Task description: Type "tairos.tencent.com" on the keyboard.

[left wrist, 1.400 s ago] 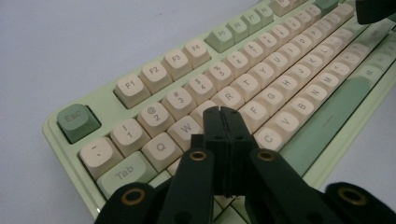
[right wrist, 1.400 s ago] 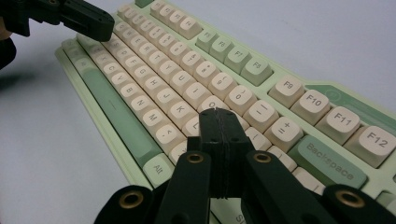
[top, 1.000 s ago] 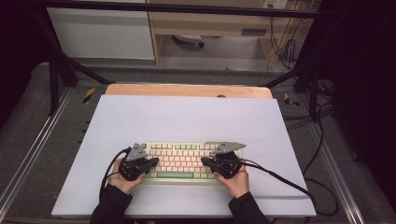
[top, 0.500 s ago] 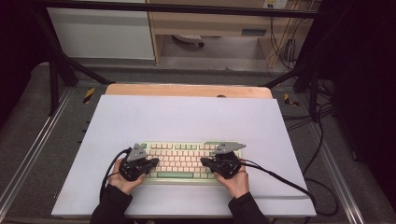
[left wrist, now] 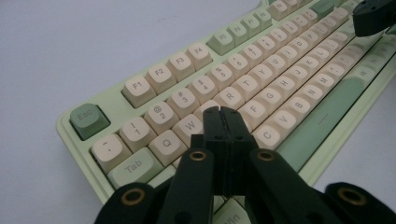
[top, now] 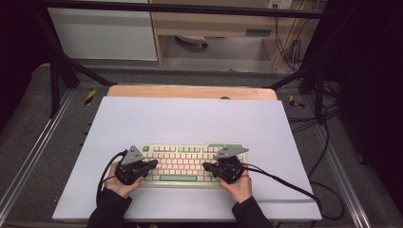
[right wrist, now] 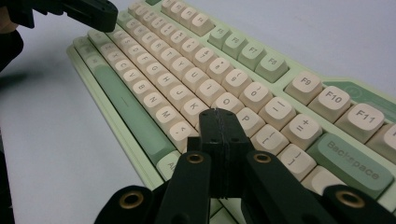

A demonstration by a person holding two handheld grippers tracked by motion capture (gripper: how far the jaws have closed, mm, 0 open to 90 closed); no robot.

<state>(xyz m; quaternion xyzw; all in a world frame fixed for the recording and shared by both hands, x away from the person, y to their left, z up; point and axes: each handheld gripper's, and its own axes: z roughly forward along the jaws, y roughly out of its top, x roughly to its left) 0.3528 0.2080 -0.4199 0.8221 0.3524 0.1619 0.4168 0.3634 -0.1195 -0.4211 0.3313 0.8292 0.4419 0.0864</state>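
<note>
A pale green keyboard [top: 187,156] with cream keys lies near the front of the white table. My left gripper [top: 153,163] hovers over its left end, shut, jaws pressed together with nothing between them. In the left gripper view its tips [left wrist: 219,112] sit just above the keys [left wrist: 233,95] around W, E and S. My right gripper [top: 206,166] is over the keyboard's right half, also shut and empty. Seen from the right gripper view, its tips [right wrist: 218,113] hang over the keys [right wrist: 205,88] near L and the punctuation row, left of the green Backspace key [right wrist: 352,163].
The white table top [top: 190,118] stretches open behind and beside the keyboard, with a wooden edge [top: 190,91] at the back. Cables [top: 285,185] trail from both grippers across the table. Metal frame rails [top: 33,156] flank the table.
</note>
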